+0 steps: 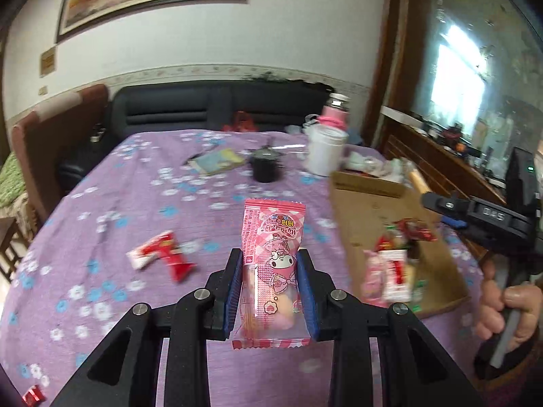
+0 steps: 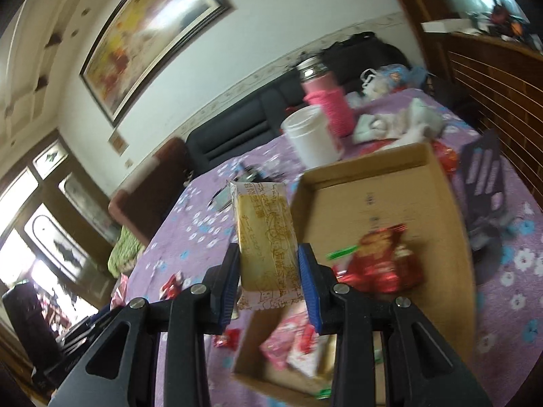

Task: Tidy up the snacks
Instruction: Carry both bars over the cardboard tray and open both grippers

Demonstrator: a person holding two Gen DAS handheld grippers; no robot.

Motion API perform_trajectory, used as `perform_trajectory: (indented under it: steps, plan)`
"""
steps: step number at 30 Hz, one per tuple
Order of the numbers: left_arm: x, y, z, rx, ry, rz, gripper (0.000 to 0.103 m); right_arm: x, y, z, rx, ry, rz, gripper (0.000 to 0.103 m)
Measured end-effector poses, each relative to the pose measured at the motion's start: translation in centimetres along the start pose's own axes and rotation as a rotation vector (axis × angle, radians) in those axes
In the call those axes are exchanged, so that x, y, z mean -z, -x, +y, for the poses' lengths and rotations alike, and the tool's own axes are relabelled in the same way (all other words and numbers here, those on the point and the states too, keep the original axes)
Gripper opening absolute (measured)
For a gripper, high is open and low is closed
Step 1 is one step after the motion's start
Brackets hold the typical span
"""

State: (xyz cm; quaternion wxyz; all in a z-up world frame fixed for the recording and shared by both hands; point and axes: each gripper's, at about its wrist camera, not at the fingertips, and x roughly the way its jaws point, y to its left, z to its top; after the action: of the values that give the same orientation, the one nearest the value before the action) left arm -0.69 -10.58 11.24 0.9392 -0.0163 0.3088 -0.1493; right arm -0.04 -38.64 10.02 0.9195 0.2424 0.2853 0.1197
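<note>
My left gripper (image 1: 270,264) is shut on a pink cartoon-print snack packet (image 1: 271,257), held lifted over the purple flowered tablecloth (image 1: 142,210). To its right lies a shallow cardboard box (image 1: 370,203) with several snack packets (image 1: 390,271) inside. A red and white snack packet (image 1: 159,257) lies loose on the cloth at the left. My right gripper (image 2: 268,264) is shut on a yellow biscuit packet (image 2: 266,237) with brown print, held above the left edge of the cardboard box (image 2: 441,220). A red packet (image 2: 383,261) and pink ones (image 2: 292,342) lie in the box.
A white tub (image 1: 325,152), a pink bottle (image 1: 334,115), a black cup (image 1: 264,166) and a booklet (image 1: 217,161) stand at the table's far side. A dark sofa (image 1: 203,108) sits behind. Small red packets (image 2: 173,285) lie left of the box; a dark remote-like object (image 2: 485,173) lies right.
</note>
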Motion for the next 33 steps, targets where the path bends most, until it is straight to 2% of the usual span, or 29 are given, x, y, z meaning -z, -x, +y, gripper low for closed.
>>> perform_trajectory:
  steps: [6, 11, 13, 16, 20, 25, 29, 33]
  plan:
    - [-1.1, -2.7, -6.1, 0.135, -0.030, 0.046, 0.032, -1.1, 1.6, -3.9, 0.038, -0.109, -0.036, 0.033]
    - [-0.6, -6.3, -10.8, 0.225, -0.064, 0.121, 0.032, -0.9, 0.5, -5.0, 0.164, -0.105, 0.003, 0.033]
    - [-0.4, -8.5, -12.5, 0.252, -0.064, 0.175, 0.032, -0.6, -0.3, -5.4, 0.184, -0.109, 0.024, 0.033]
    - [0.0, -10.6, -14.1, 0.259, -0.070, 0.219, 0.032, -0.6, -0.8, -5.8, 0.201, -0.115, 0.043, 0.033]
    - [0.6, -12.1, -15.6, 0.247, -0.089, 0.230, 0.032, -0.5, -1.8, -6.5, 0.232, -0.124, 0.059, 0.033]
    - [1.5, -11.9, -16.4, 0.204, -0.160, 0.189, 0.032, -0.2, -2.6, -6.3, 0.274, -0.093, 0.077, 0.033]
    - [1.6, -11.5, -16.6, 0.210, -0.182, 0.182, 0.032, -0.2, -2.4, -6.0, 0.299, -0.082, 0.060, 0.036]
    - [1.4, -10.4, -16.7, 0.219, -0.196, 0.155, 0.041, -0.4, -1.2, -5.3, 0.316, -0.057, 0.013, 0.040]
